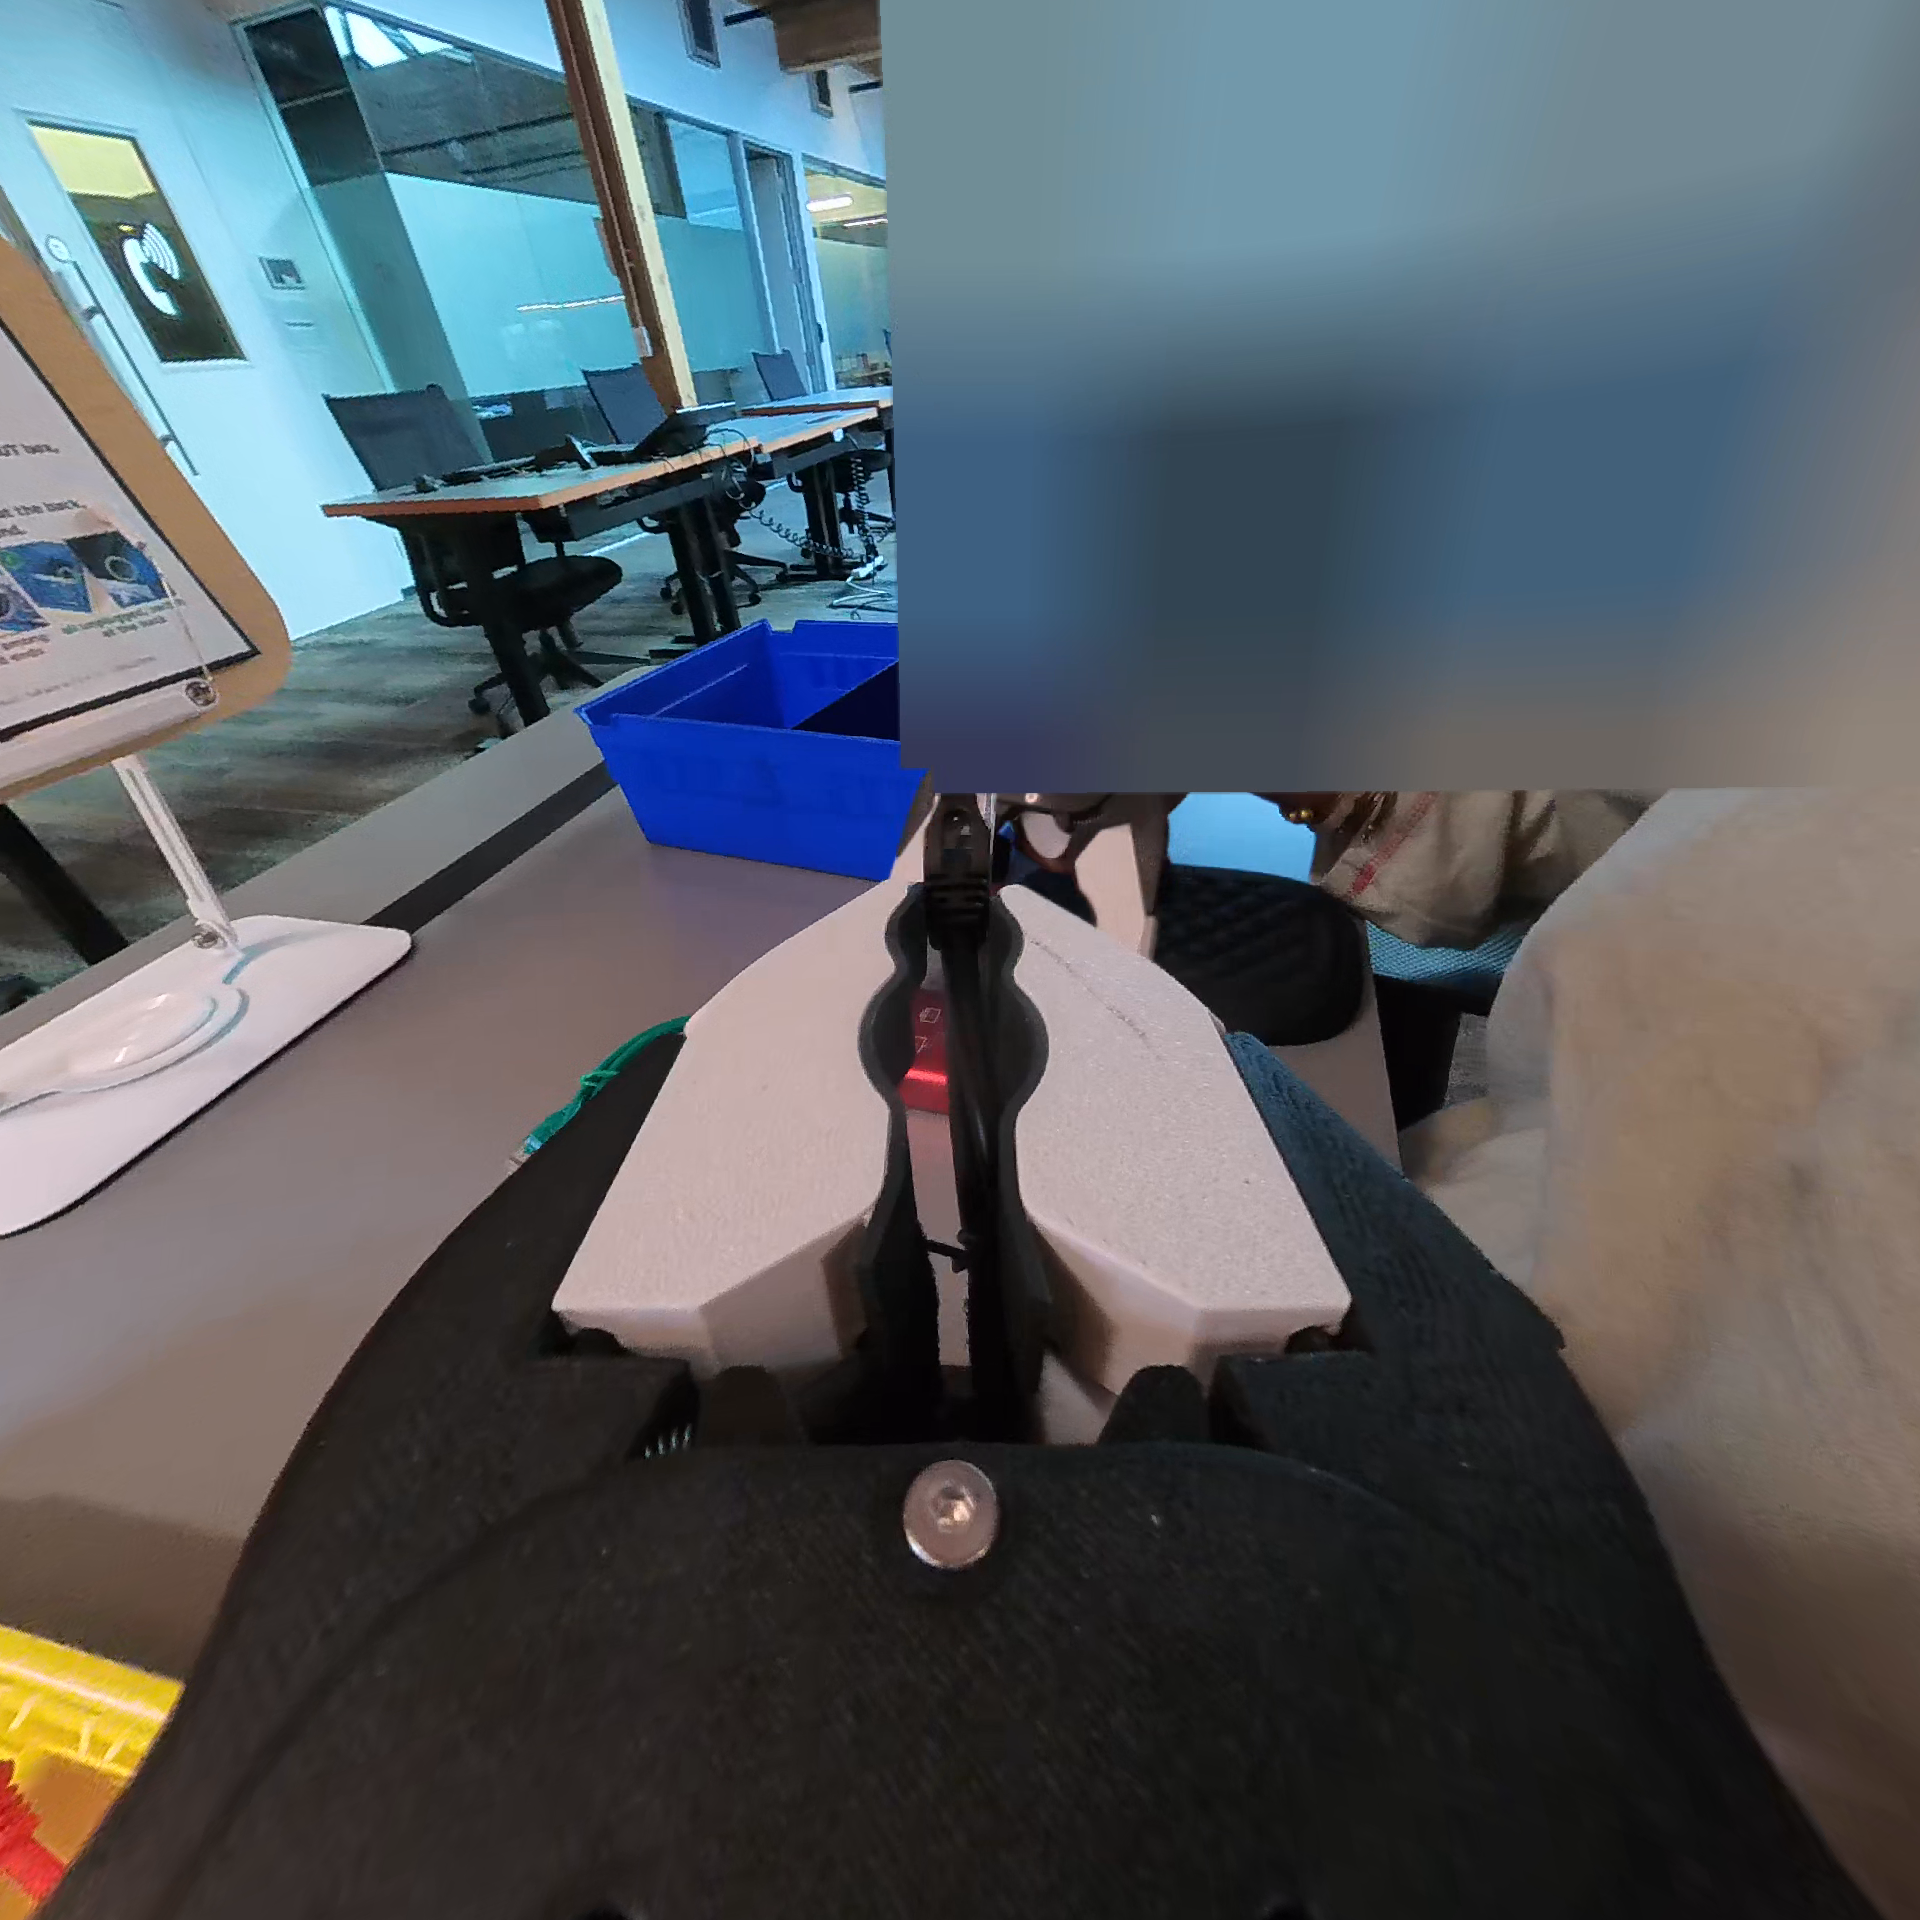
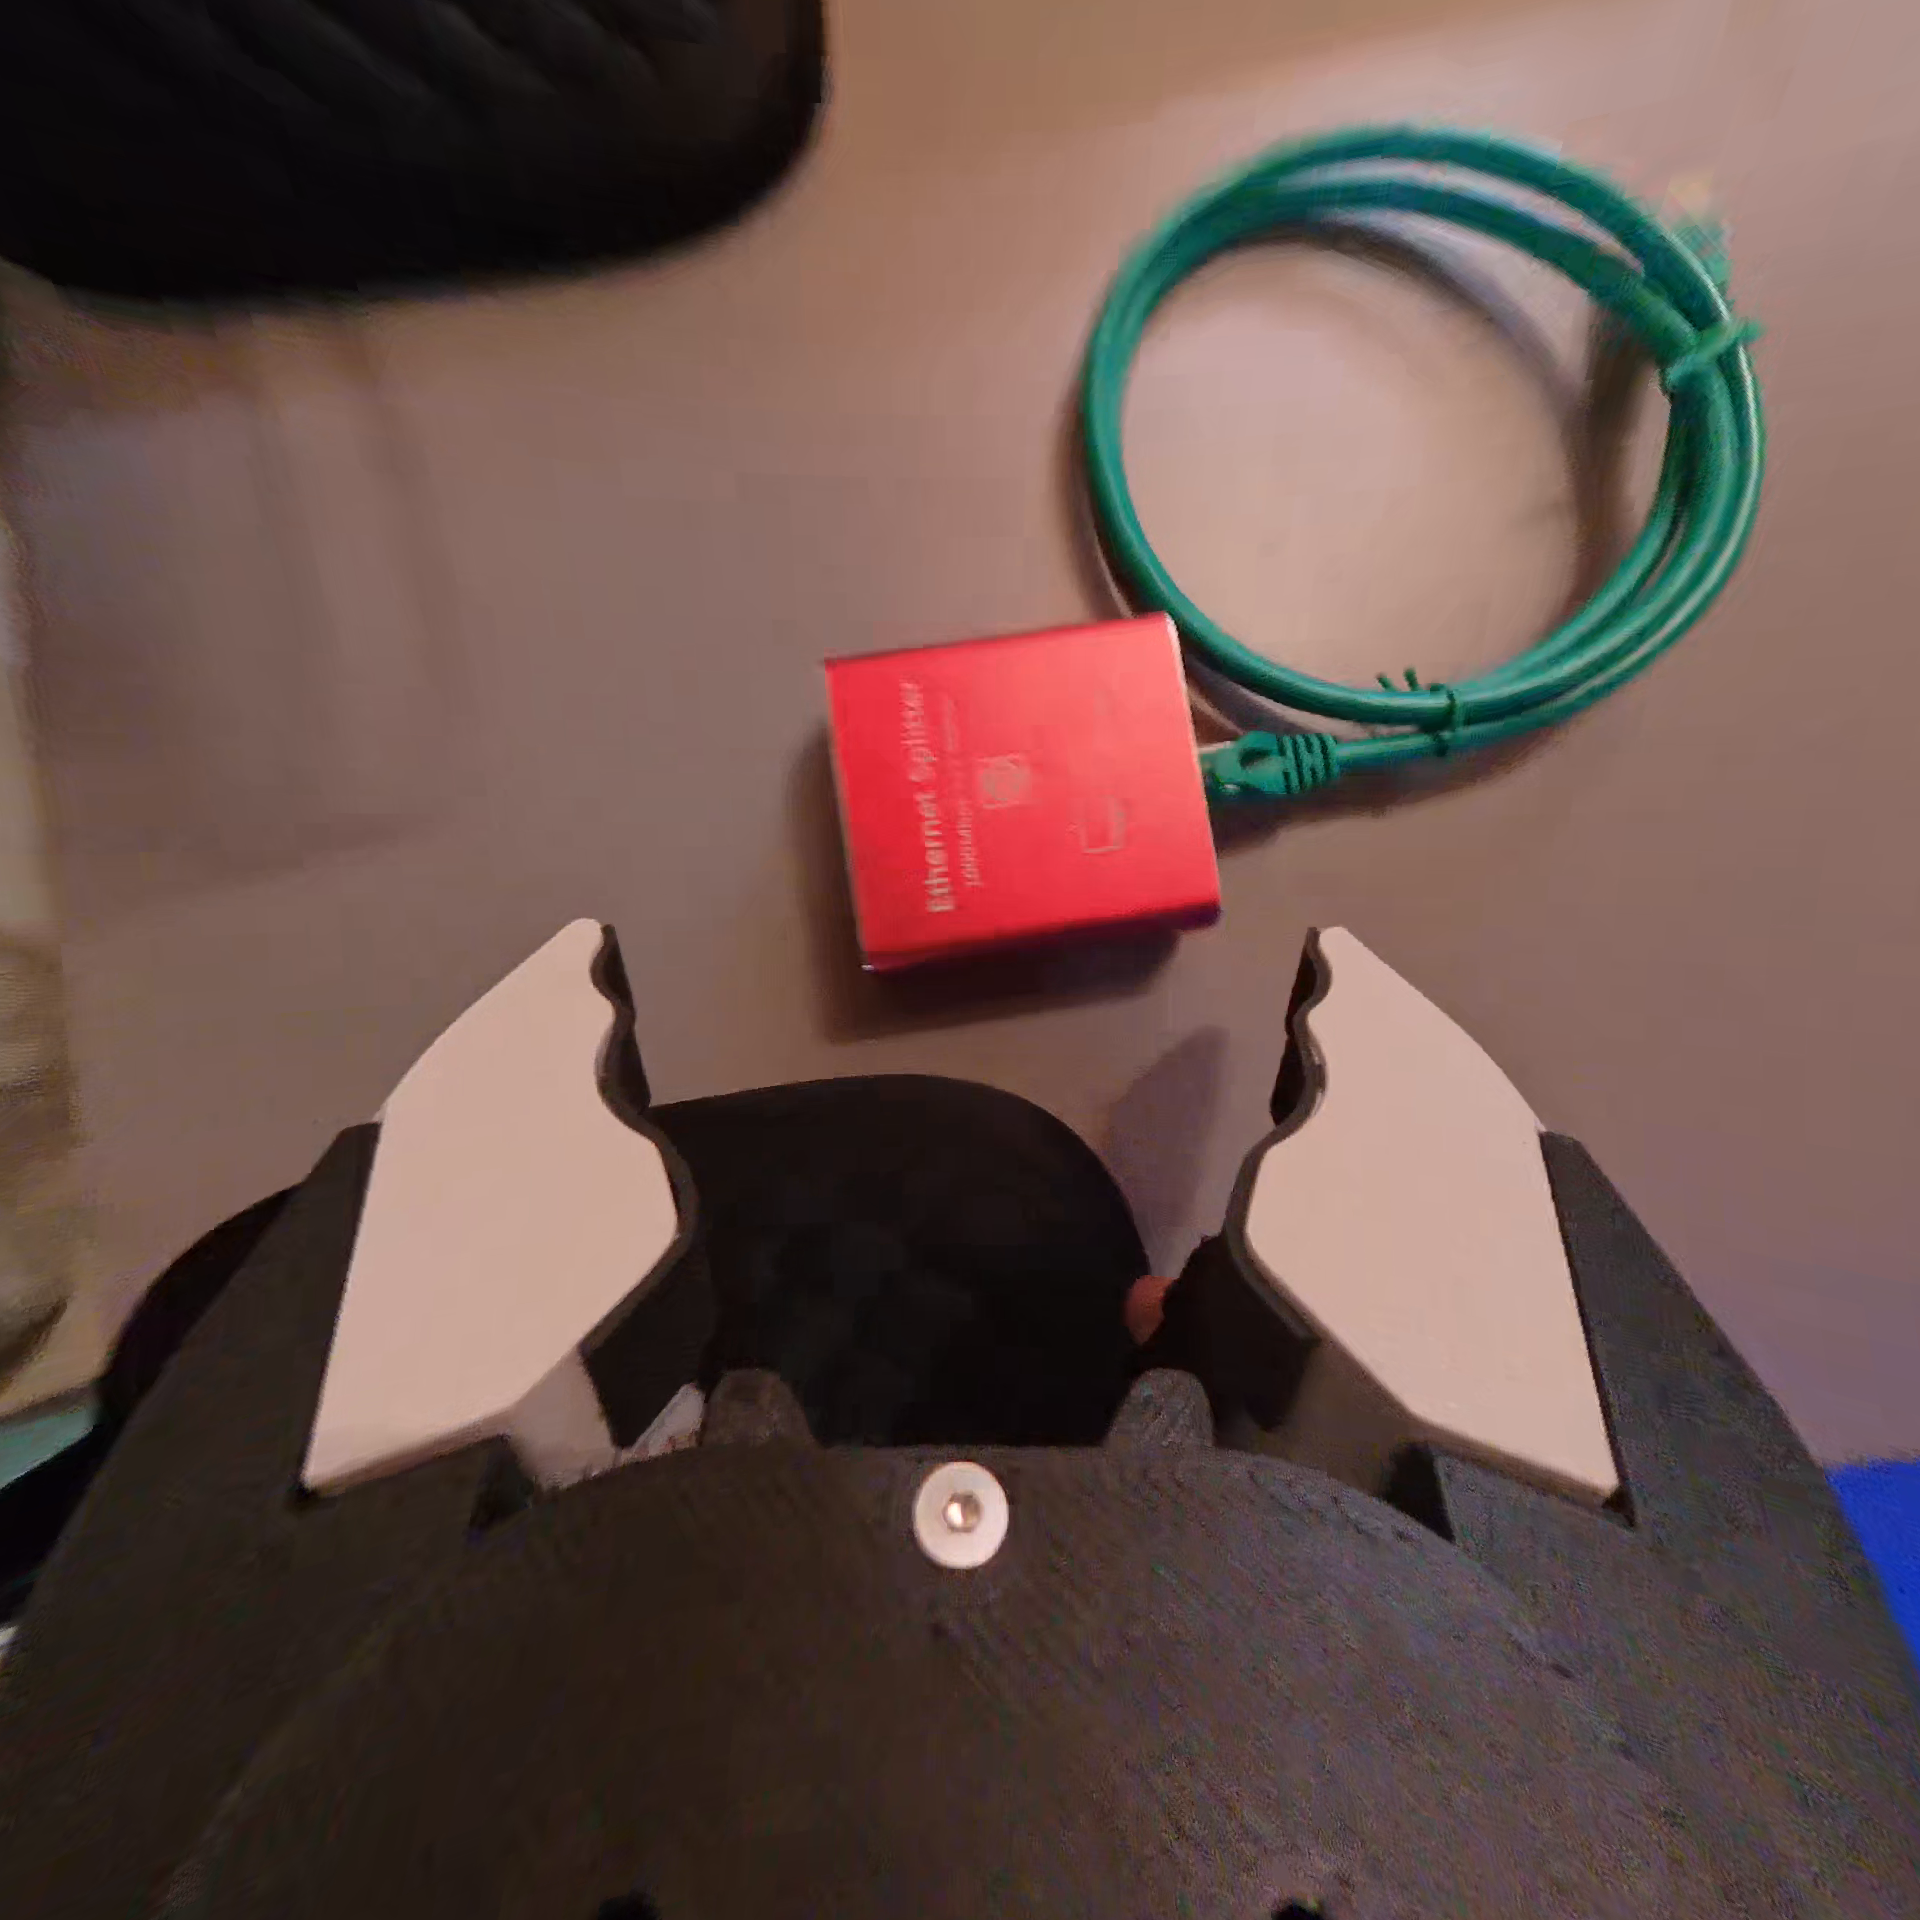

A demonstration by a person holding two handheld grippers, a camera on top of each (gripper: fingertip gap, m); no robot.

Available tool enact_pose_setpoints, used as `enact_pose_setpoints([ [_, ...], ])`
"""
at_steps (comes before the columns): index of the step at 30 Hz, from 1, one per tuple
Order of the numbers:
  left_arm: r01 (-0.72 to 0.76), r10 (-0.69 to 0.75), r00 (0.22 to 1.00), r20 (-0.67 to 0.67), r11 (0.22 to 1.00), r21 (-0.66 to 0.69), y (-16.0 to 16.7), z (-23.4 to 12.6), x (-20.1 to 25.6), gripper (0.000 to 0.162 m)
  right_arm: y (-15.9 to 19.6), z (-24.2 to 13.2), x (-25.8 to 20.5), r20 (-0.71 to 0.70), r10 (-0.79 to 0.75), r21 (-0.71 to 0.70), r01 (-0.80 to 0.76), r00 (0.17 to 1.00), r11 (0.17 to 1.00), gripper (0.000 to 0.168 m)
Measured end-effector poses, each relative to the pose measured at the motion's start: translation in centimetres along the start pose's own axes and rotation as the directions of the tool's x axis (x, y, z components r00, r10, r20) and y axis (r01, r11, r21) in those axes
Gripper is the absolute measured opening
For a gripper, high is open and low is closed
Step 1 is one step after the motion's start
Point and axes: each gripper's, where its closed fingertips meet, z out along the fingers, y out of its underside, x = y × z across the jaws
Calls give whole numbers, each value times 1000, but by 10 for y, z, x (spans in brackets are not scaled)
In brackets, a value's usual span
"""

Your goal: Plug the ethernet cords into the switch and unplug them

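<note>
My left gripper is shut on a black ethernet cord, whose plug sticks out past the fingertips, held above the table. Between the fingers a bit of the red switch shows below. In the right wrist view the red switch lies flat on the brown table. A coiled green ethernet cord lies to its right, with its plug at the switch's right side; I cannot tell if it is seated. My right gripper is open and empty, just short of the switch.
A blue bin stands at the far side of the table. A sign on a clear stand is at the left. A black chair is beyond the table edge. A yellow item sits at the lower left. A person's sleeve is at the right. There is about 25 cm between the tips of the two grippers.
</note>
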Motion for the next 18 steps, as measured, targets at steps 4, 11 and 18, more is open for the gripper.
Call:
enact_pose_setpoints([
  [4, -7, 7, 1000, -3, 1000, -8, 2, 0, 2, 11, -2, 15, -1, 19, 34, -10, -34, 999, 999, 115],
  [11, -4, 4, 1000, 6, 1000, -20, 6, -4, 0, 11, -20, 6, -61, 251, 94, -56, -83, 963, 995, 87],
  [18, -6, 7, 1000, 12, 1000, -21, 4, -11, 2, 11, -55, 4, -58, 144, -506, 143, 488, 850, 861, 109],
])
